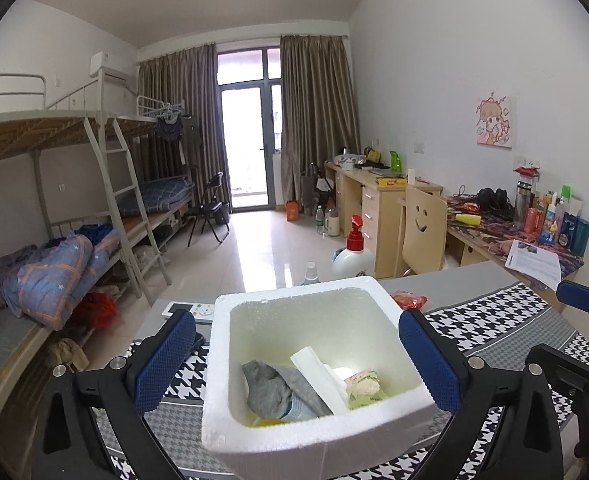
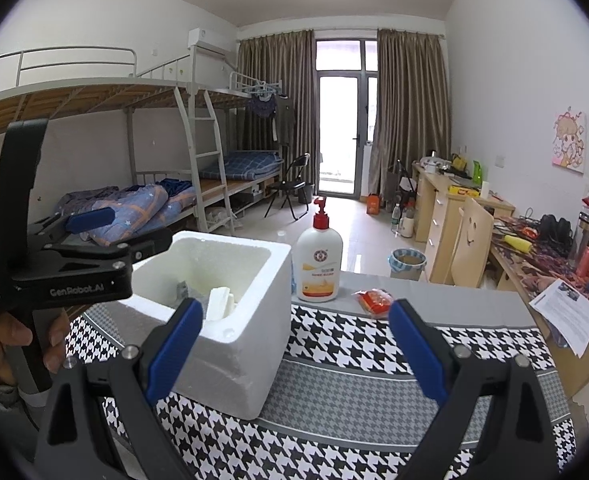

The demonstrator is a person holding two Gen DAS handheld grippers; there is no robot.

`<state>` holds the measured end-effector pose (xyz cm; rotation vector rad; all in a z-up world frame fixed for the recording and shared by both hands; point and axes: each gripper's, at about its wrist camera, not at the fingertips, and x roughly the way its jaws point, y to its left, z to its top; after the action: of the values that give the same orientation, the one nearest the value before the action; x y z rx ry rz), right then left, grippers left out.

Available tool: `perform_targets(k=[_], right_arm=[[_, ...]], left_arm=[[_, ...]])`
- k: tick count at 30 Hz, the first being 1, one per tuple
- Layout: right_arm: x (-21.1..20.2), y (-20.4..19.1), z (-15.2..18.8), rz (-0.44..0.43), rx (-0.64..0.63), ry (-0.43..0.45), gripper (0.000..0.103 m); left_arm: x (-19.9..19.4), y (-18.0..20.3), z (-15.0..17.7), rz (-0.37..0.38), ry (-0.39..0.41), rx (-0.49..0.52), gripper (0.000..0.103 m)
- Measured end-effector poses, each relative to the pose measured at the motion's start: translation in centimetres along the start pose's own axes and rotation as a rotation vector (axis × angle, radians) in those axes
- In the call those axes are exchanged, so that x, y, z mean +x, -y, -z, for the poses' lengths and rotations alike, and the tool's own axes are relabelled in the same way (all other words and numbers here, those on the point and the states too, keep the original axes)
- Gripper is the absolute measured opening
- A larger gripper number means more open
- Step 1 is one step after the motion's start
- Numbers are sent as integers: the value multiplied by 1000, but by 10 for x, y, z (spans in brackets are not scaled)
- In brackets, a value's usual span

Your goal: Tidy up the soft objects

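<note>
- We see a worktop [image 2: 354, 364] under a houndstooth cloth [image 2: 334, 432], with a bunk bed [image 2: 166, 184] at the left of the frame.
- The foam box [image 1: 318, 428] sits at lower centre, holding a grey cloth [image 1: 278, 388].
- A lotion bottle [image 2: 319, 260] stands just beyond the box.
- Our left gripper [image 1: 298, 360] stands wide apart, straddling the box; the right gripper [image 2: 294, 344] is apart over bare cloth.
- A red packet [image 2: 374, 300] lies near the far edge.
</note>
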<state>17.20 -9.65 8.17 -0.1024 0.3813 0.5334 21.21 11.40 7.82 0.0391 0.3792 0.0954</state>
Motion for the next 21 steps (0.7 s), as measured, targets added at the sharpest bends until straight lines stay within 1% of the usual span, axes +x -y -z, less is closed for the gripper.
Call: perform_targets(k=[10, 17, 21], right_arm=[[-34, -10, 3, 3, -9, 41, 96], [-69, -16, 11, 13, 16, 89, 96], [-88, -17, 17, 50, 28, 116, 96]], left_arm=[[-45, 2, 4, -20, 50, 3, 102], [-83, 6, 13, -34, 84, 10, 102], [-108, 8, 18, -30, 109, 12, 102]])
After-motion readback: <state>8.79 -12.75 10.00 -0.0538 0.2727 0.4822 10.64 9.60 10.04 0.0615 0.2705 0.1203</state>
